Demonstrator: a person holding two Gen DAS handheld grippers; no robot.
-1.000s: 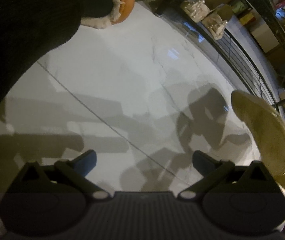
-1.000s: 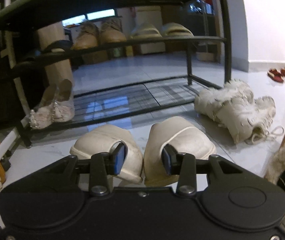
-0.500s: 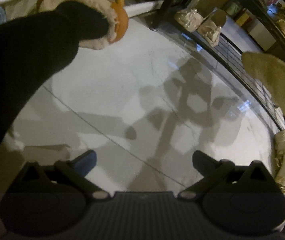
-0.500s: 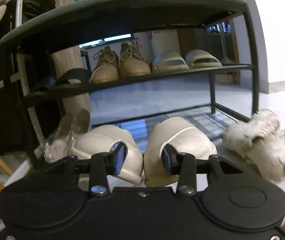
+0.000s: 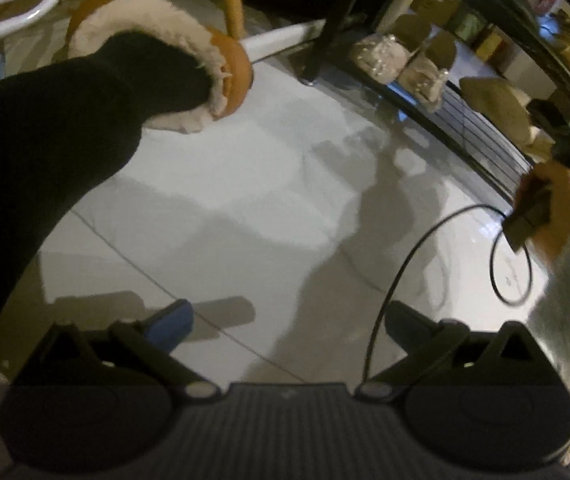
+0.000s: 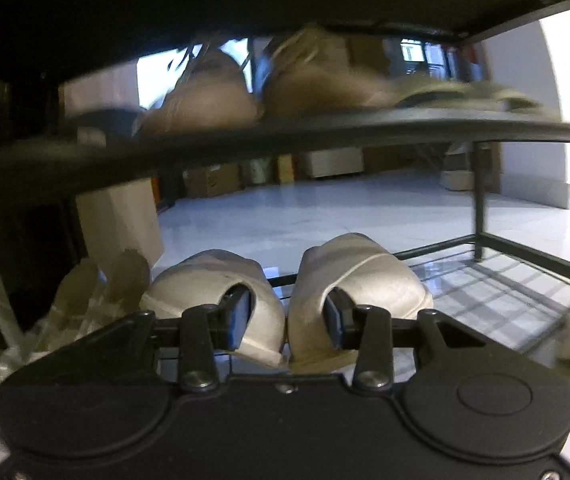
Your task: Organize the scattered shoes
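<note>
Nearest to me in the right wrist view, my right gripper (image 6: pixel 285 318) is clamped on a pair of cream slippers (image 6: pixel 359 280) — each finger is tucked into one slipper's opening, pressing the two inner walls together between the pads, so both ride as one bundle. Their long axes run straight ahead along the fingers, toes pointing away from me and into the shoe rack (image 6: pixel 325 130). Just beyond the toes lies the wire bottom shelf (image 6: pixel 497 280), and the slippers sit at about its level, under the middle shelf bar; whether the soles already touch the wire I cannot tell. To the left of the bundle, just beside it, stands a pale beaded pair of flats (image 6: pixel 97 280) on that same shelf, so the free stretch of wire lies ahead and to the right. Farther up, blurred tan lace-up shoes (image 6: pixel 213 100) fill the middle shelf. My left gripper (image 5: pixel 287 326) hangs over bare floor with its fingers spread wide and nothing between them, well apart from the rack; in its view the right hand (image 5: pixel 549 208) and the cream slippers show at the rack's edge, far off to the right. A fur-lined orange slipper (image 5: pixel 221 68) on a foot sits off to the upper left. The right side is plainly the one placed for the set-down, I judge — the move turns on pushing straight forward, toes first.
</note>
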